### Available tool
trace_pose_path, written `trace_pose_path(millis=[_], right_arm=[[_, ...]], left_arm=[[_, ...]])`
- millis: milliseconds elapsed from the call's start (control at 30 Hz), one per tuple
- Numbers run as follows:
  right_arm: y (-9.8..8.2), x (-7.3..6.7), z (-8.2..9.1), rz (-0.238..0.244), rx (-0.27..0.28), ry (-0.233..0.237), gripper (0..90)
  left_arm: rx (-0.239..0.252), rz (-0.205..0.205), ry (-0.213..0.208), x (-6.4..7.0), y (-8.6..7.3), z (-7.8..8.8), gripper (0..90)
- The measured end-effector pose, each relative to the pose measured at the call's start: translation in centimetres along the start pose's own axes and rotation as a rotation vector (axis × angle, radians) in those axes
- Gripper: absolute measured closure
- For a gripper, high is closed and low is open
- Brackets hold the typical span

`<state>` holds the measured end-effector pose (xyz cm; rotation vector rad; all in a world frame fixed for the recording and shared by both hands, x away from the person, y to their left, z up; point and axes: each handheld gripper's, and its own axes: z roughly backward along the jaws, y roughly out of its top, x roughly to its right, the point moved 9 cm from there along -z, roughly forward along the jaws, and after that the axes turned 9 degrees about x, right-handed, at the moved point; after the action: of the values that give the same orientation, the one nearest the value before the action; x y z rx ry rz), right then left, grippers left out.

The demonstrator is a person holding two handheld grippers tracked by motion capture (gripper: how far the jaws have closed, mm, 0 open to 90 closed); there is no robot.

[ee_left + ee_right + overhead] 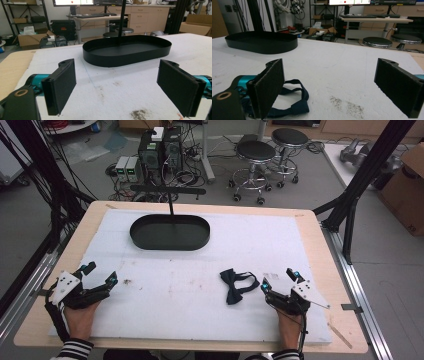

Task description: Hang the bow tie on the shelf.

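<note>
Dark navy fabric marks the bow tie (234, 284), which lies flat on the white foam mat (200, 310) well to the near right of the black oval tray (169, 232). Its knotted bow sits nearest the person, with the strap looping away toward the right. The right gripper (278, 281) rests on the mat just right of the bow tie, its jaws spread wide and nothing between them; in the right gripper view the bow tie (294, 105) lies just beside and partly behind one pad, outside the gap, with the tray (262, 42) farther off. The left gripper (99, 273) rests on the mat to the near left of the tray, well apart from the bow tie, its jaws also spread with only stained mat between them. In the left gripper view the tray (127, 51) stands straight ahead, a thin black post (121, 20) rising from inside it.
</note>
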<state>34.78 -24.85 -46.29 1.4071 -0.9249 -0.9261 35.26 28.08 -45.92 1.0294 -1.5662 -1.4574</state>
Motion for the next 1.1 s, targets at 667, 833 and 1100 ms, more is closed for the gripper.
trace_pose_path(millis=[667,833,1100], right_arm=[[0.14,0.17,0.09,0.003,0.018,-0.012,8.4],[0.13,0.21,0.13,-0.003,0.019,-0.025,8.4],[0.17,0.71,0.13,-0.028,0.02,-0.058,8.5]], left_arm=[[0.002,-0.003,0.0,0.07,0.0,-0.01,16.0],[0.005,-0.002,-0.002,0.07,0.02,0.01,16.0],[0.004,-0.001,-0.001,0.06,0.02,0.01,16.0]])
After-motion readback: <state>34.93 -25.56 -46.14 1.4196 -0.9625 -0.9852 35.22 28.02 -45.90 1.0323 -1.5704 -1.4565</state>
